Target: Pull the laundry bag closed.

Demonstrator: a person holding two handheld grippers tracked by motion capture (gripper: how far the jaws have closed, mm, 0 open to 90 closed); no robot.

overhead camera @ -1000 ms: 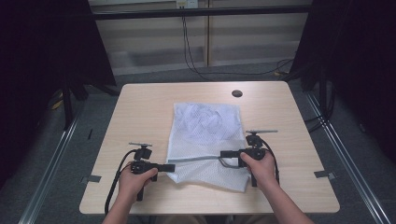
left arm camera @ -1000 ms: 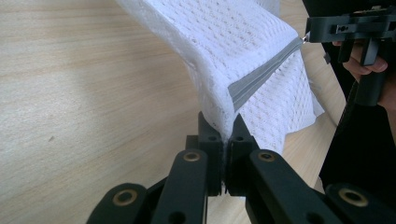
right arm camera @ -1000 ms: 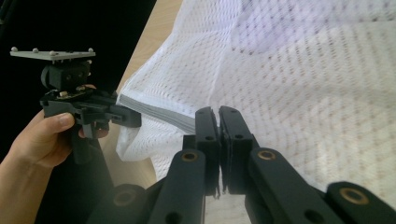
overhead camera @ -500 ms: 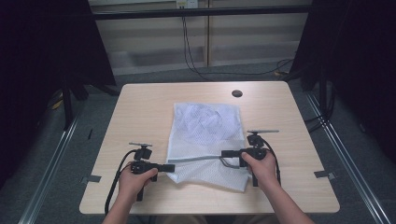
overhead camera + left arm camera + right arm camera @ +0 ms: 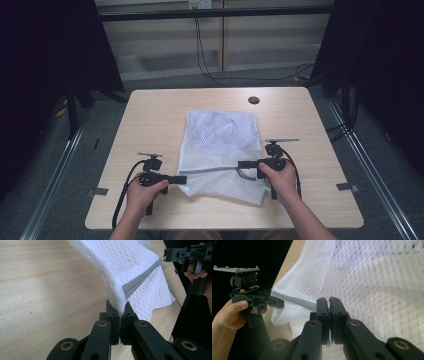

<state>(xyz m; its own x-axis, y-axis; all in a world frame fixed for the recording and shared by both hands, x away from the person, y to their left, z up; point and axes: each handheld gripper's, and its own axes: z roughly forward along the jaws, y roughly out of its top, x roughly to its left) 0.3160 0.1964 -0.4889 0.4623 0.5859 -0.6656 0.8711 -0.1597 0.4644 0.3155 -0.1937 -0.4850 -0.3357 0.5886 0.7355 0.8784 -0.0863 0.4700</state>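
A white mesh laundry bag (image 5: 220, 135) lies flat in the middle of the wooden table (image 5: 150, 120). A grey zipper band (image 5: 212, 170) runs across its near part, lifted slightly between the two grippers. My left gripper (image 5: 184, 179) is shut on the bag's left edge at the band's end, with mesh (image 5: 130, 262) and band (image 5: 140, 281) rising from the jaws (image 5: 119, 308). My right gripper (image 5: 241, 164) is shut on the band's other end (image 5: 297, 302), jaws pressed together (image 5: 328, 301). Each gripper view shows the other gripper farther off, left (image 5: 274, 302) and right (image 5: 166, 255).
A small dark round cap (image 5: 254, 100) sits in the tabletop near the far edge. Bare wood lies left and right of the bag. Black curtains stand on both sides, and cables (image 5: 205, 55) hang at the back wall. The near table edge (image 5: 225, 225) is just below the hands.
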